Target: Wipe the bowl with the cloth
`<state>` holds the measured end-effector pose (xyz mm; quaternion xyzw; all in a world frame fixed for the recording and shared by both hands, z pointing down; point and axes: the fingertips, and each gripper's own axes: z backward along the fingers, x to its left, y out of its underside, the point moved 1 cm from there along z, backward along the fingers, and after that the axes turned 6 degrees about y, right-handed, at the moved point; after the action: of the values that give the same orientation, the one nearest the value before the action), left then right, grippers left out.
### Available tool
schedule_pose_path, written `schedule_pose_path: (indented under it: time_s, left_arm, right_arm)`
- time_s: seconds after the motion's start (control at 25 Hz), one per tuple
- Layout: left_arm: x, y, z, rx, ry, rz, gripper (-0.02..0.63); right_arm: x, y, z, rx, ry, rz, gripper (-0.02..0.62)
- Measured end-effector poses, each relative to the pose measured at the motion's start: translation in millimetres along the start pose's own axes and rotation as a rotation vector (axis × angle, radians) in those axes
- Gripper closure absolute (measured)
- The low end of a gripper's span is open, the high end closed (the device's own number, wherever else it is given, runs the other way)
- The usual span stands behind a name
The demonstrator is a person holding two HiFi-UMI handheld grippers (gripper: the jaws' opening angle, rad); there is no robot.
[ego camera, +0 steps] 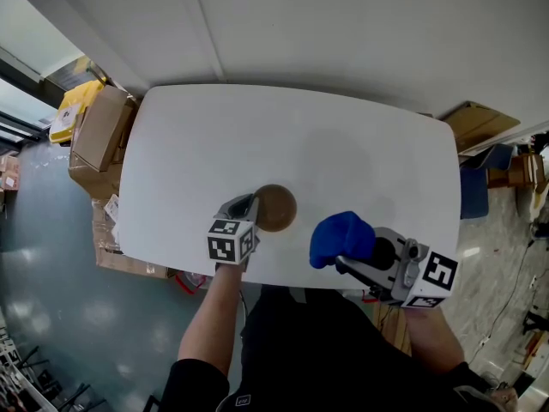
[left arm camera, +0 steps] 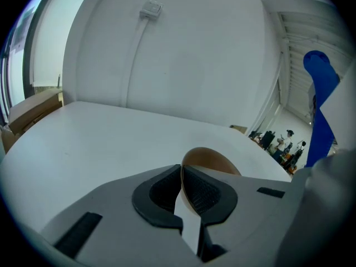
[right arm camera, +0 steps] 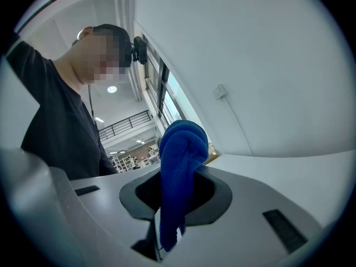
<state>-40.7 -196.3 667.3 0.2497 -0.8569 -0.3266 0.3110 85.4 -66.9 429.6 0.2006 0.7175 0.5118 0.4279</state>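
The left tool (left arm camera: 182, 185) pinches the bowl (left arm camera: 214, 159) by its thin rim — light, probably slippery; the right tool (right arm camera: 175, 191) clamps the soft cloth (right arm camera: 179, 166).

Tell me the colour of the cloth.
The cloth is blue, clearest in the right gripper view.

You have the small round brown bowl (ego camera: 276, 208) at the near part of the white table (ego camera: 283, 136), with its opening turned up toward you. Your left gripper (ego camera: 244, 208) pinches its thin rim on the left side. The bright blue terry cloth (ego camera: 341, 239) is bunched in a thick fold between the jaws of your right gripper (right arm camera: 177, 202). It is to the right of the bowl and does not touch it.
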Motion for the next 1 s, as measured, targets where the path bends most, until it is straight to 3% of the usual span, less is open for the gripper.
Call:
schedule_pose_path:
  time_s: [0.4, 0.48, 0.52, 0.76, 1.0]
  left_arm:
    - [18, 14, -5, 0.066, -0.042, 0.040, 0.573]
    - [26, 16, -2, 0.078, -0.073, 0.063, 0.443]
    - [28, 15, 2, 0.076, -0.086, 0.071, 0.412]
    - [29, -13, 30, 0.003, -0.136, 0.033, 0.385]
    - [-6, -46, 71, -0.125, -0.105, 0.001, 0.385]
  right_arm:
    - [10, -16, 10, -0.008, 0.030, 0.053, 0.529]
    - [10, -24, 14, -0.017, 0.044, 0.069, 0.529]
    - [11, -28, 16, -0.022, 0.048, 0.079, 0.529]
    - [19, -58, 18, -0.072, 0.061, 0.158, 0.529]
    - [19, -71, 22, -0.105, 0.080, 0.182, 0.529]
